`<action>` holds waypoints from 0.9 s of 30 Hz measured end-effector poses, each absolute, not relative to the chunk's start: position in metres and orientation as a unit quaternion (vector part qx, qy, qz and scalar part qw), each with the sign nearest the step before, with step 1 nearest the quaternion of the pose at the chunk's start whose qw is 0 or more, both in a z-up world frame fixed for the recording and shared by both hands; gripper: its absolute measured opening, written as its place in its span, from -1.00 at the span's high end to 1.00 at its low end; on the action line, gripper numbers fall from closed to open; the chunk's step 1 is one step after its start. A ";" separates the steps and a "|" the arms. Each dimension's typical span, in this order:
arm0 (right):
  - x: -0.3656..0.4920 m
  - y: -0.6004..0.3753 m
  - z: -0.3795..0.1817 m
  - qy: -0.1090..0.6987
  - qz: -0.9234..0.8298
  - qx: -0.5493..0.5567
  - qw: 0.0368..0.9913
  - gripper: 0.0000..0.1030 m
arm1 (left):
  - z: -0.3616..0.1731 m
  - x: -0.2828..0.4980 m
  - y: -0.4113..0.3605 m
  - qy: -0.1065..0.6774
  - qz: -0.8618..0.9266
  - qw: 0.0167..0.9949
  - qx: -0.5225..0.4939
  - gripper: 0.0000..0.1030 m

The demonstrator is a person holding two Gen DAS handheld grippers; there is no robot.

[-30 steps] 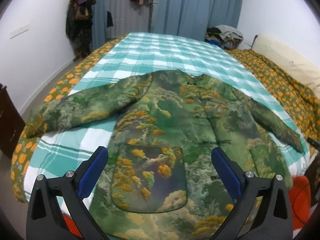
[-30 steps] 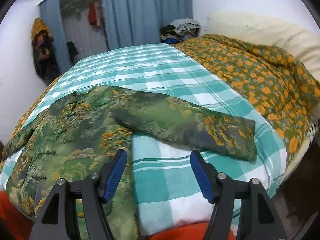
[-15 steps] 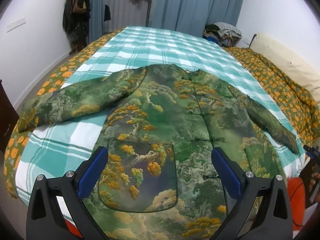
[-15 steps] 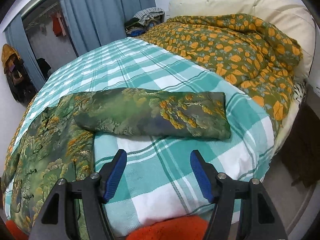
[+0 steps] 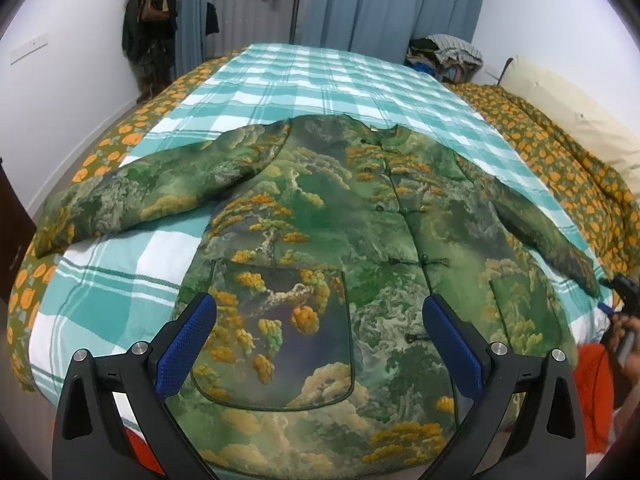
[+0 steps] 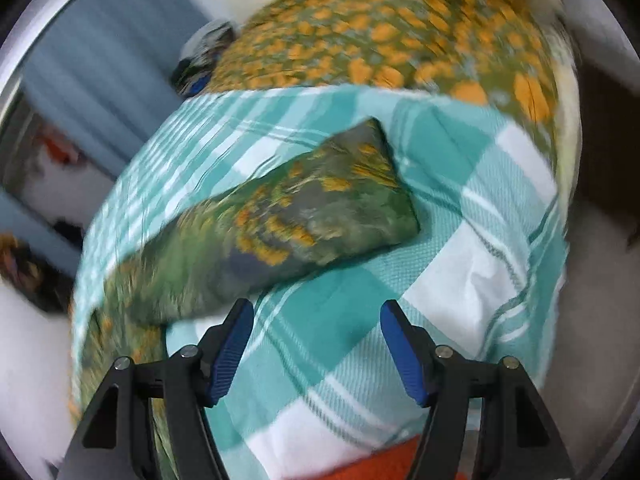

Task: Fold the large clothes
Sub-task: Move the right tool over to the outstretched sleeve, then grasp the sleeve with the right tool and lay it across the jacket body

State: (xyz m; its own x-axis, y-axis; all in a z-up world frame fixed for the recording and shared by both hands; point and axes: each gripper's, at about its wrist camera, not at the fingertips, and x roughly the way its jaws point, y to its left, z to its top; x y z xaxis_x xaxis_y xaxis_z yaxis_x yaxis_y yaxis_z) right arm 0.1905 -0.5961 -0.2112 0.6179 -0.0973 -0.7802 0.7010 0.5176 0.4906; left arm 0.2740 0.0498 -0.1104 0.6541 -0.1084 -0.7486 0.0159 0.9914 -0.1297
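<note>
A green jacket (image 5: 340, 216) printed with trees and orange blossoms lies flat and face up on the bed, both sleeves spread out. My left gripper (image 5: 318, 320) is open and empty above its lower front, over the big patch pocket. My right gripper (image 6: 316, 334) is open and empty, just short of the jacket's right sleeve cuff (image 6: 340, 204); that view is blurred by motion. The right gripper also shows at the right edge of the left wrist view (image 5: 624, 292), by the cuff.
The bed has a teal and white checked cover (image 5: 320, 80) over an orange-flowered quilt (image 5: 560, 152). A pillow (image 5: 568, 96) lies at the right. A pile of clothes (image 5: 444, 56) sits at the far end. Curtains and hanging clothes stand behind. Orange fabric (image 6: 384, 460) lies below the near edge.
My right gripper has swung right and down toward the sleeve cuff, tilting the view. My left gripper has moved slightly closer over the jacket. Both stay open.
</note>
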 end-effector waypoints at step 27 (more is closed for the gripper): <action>0.296 -0.324 -0.055 0.249 -0.027 0.009 0.968 0.80 | -0.127 0.266 0.041 0.438 -0.030 0.897 -0.050 -0.99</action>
State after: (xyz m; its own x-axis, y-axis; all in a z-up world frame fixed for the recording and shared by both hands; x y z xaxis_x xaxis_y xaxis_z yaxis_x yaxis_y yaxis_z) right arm 0.2965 -0.3245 -0.0549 0.8746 -0.0484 -0.4825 0.0576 0.9983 0.0043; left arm 0.2663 0.0410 -0.1266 0.6140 -0.0977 -0.7832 0.0107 0.9932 -0.1155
